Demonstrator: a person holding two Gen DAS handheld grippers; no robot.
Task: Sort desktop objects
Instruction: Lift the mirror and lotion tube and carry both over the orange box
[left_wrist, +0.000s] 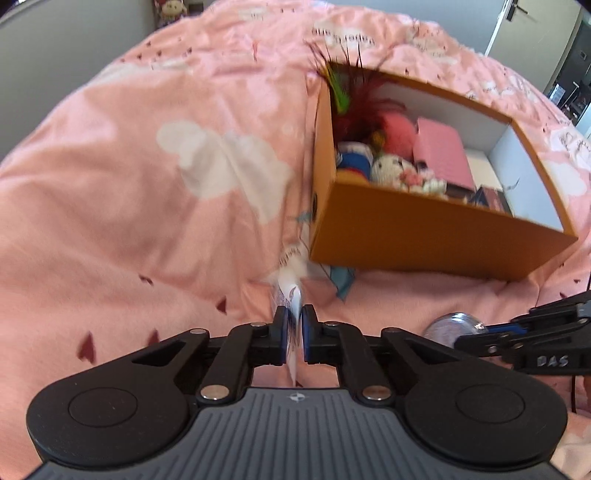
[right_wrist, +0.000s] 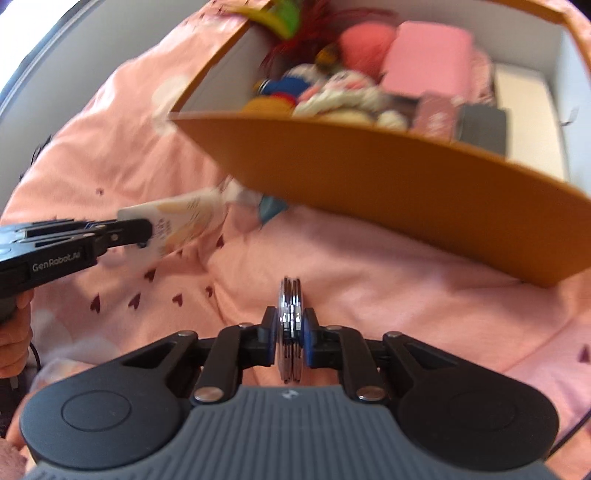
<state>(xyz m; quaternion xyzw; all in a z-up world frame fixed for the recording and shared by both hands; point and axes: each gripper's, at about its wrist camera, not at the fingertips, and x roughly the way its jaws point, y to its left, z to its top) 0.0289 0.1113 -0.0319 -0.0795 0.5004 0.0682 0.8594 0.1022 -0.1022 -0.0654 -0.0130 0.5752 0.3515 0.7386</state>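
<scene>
On pink bedding (left_wrist: 147, 206), left hand-held gripper (left_wrist: 294, 325) clamps a packet (right_wrist: 177, 221), right (right_wrist: 291, 332) a compact (right_wrist: 290, 325).

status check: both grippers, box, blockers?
Left gripper shut on white packet. Right gripper shut on round metal case. Orange box ahead, open. No blockers seen.

Right gripper (right_wrist: 291, 332) clamping chrome disc (right_wrist: 290, 325) — orange box (right_wrist: 369, 177) beyond

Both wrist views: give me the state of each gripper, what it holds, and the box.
Left gripper: shut on white packet, held edge-up.
Right gripper: shut on round metal disc, held on edge.
Orange box: open, no lid, partly filled with toys.
</scene>
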